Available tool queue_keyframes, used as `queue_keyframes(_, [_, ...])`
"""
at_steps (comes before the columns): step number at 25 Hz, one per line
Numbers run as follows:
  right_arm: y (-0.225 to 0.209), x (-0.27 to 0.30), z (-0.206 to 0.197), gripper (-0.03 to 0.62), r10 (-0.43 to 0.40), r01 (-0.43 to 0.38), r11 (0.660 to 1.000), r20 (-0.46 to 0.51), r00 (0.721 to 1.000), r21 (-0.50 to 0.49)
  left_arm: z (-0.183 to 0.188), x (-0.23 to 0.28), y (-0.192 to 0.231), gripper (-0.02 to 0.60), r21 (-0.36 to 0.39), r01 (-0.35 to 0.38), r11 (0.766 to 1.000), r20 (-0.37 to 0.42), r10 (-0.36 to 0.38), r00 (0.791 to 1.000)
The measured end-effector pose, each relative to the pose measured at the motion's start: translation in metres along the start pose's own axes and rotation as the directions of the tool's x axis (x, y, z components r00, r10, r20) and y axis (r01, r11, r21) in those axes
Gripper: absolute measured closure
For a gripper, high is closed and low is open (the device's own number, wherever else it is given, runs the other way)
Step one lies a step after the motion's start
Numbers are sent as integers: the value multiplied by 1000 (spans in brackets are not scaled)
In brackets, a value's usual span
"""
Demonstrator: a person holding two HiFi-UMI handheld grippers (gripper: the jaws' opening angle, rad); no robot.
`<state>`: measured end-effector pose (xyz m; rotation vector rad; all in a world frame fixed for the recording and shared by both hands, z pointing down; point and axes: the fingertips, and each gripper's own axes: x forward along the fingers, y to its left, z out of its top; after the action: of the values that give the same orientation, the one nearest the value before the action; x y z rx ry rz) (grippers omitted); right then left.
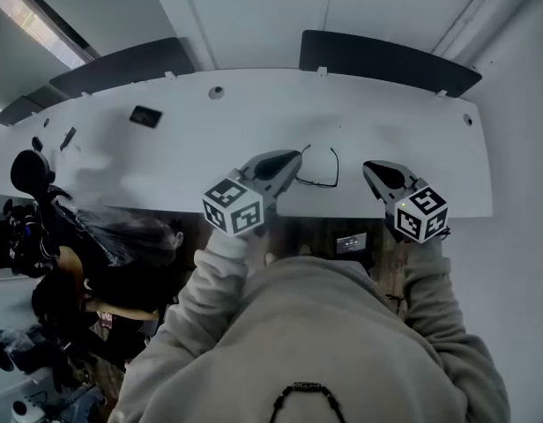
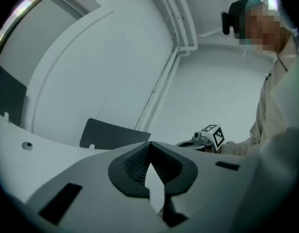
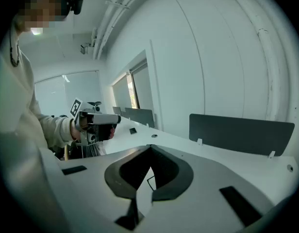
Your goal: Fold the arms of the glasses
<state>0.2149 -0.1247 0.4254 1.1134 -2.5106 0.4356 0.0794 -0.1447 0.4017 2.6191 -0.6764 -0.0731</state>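
The person's arms, in pale sleeves (image 1: 210, 280), reach forward over the near edge of the white table (image 1: 254, 113), one gripper in each hand. The left claw (image 1: 297, 158) is held level and angled in toward the middle. Its marker cube (image 1: 234, 206) sits nearest the person's body. The right claw (image 1: 369, 169) dips a little toward the table and also angles inward, so the two tips converge. Its cube (image 1: 419, 212) hangs just past the table edge.

In the left gripper view, the left claw (image 2: 149, 147) is pressed together at the tips, with nothing between its pads. In the right gripper view, the right claw (image 3: 150, 149) is likewise pressed together and empty. Each gripper shows in the other's view.

The glasses (image 1: 322, 167), thin and dark-framed, lie on the table near its front edge, between the two claws. They are just beside the left tip and a little apart from the right one. Whether the left tip touches the frame cannot be told. In the right gripper view a thin dark line of the frame (image 3: 150, 182) shows through the gap below the closed tips.

The only print in sight is the black-and-white square patterns on the cubes. A small label (image 1: 351, 242) below the table edge is too small to read. A small dark thing (image 1: 145, 115) lies well off to the left. Dark dividers (image 1: 386, 60) stand along the far edge.
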Motion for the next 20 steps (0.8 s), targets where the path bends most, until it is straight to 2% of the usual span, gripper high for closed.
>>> queue_keyframes(4, [-7, 6, -5, 574, -7, 7, 1000, -13, 1000, 4, -3, 4, -2, 575, 5, 32, 999, -13, -32, 999])
queue_keyframes(8, [-2, 9, -8, 573, 43, -43, 999, -3, 999, 34, -1, 4, -4, 575, -2, 46, 999, -7, -46, 999])
queue_keyframes(12, [-8, 3, -16, 572, 27, -27, 999, 13, 1000, 22, 3, -1, -9, 575, 7, 59, 998, -4, -59, 998])
queue_keyframes(17, [-16, -10, -2, 572, 22, -25, 999, 92, 996, 31, 16, 0, -14, 576, 37, 52, 998, 26, -53, 998])
queue_keyframes(20, [-12, -10, 3, 572, 37, -42, 998, 125, 991, 43, 15, 0, -14, 577, 24, 55, 998, 31, -55, 998])
